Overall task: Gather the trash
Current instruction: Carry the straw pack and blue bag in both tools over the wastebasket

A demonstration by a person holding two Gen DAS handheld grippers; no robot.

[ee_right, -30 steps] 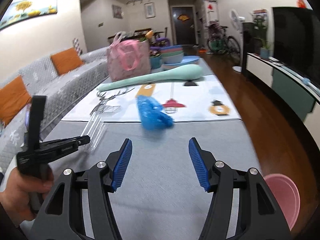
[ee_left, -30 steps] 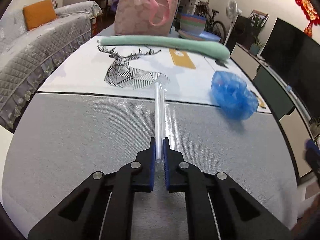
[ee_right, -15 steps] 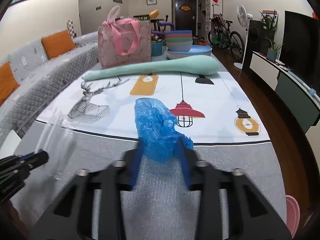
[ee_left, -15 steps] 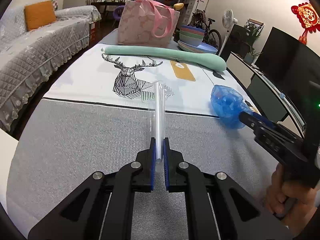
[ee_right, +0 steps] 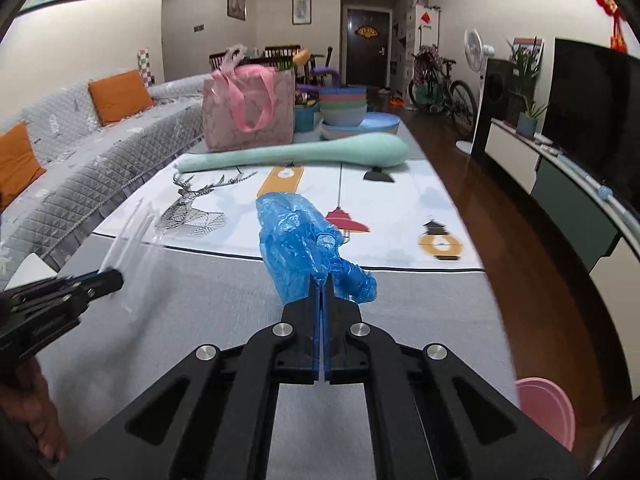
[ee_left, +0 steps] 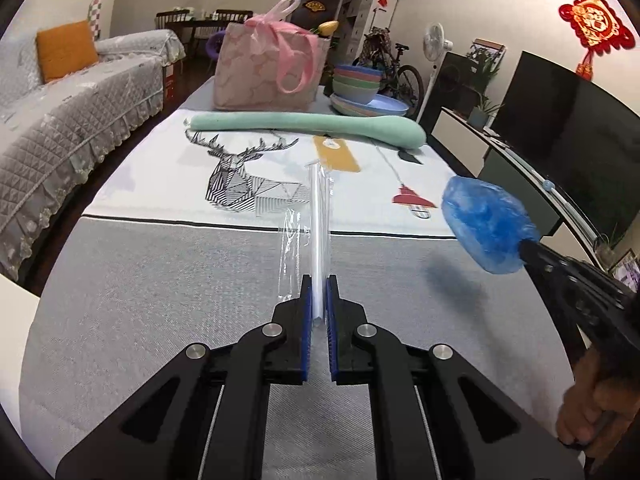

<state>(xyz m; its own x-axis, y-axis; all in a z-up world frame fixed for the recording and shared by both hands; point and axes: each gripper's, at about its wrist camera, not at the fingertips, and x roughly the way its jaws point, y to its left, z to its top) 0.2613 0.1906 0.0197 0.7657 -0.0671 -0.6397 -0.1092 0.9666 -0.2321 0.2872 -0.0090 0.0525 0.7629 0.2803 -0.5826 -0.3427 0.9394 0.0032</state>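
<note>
Clear plastic catches the light at the left of the scene, where the left gripper (ee_left: 319, 300) is clamped on a transparent wrapper (ee_left: 316, 224) with a white straw-like tube inside it, the strip sticking straight out ahead of the blue pads and raised off the grey tablecloth (ee_left: 160, 280). Its jaws are nearly together, with only the thin plastic between them. To the right, the right gripper (ee_right: 321, 292) is closed tight on a crumpled blue plastic bag (ee_right: 298, 236), which bunches up and forward from the fingertips and hangs clear of the table — its shadow falls on the cloth in the left wrist view. Both pieces of trash are thus off the table and in hand. Further back lie a long mint-green cushion (ee_right: 296, 154), a pink tote bag (ee_right: 248, 120) and a stack of coloured bowls (ee_right: 344, 106), none of them touched. At the far right, below the table edge, the rim of a pink bin (ee_right: 544, 412) shows just beside the right gripper's arm.

The step in hand looks to be carrying both items to a container, probably that bin. Doing it well means holding both grips firm during the move, since the wrapper is slick and the bag light — and releasing each only once it is over the opening, low enough that the bag does not drift aside.
</note>
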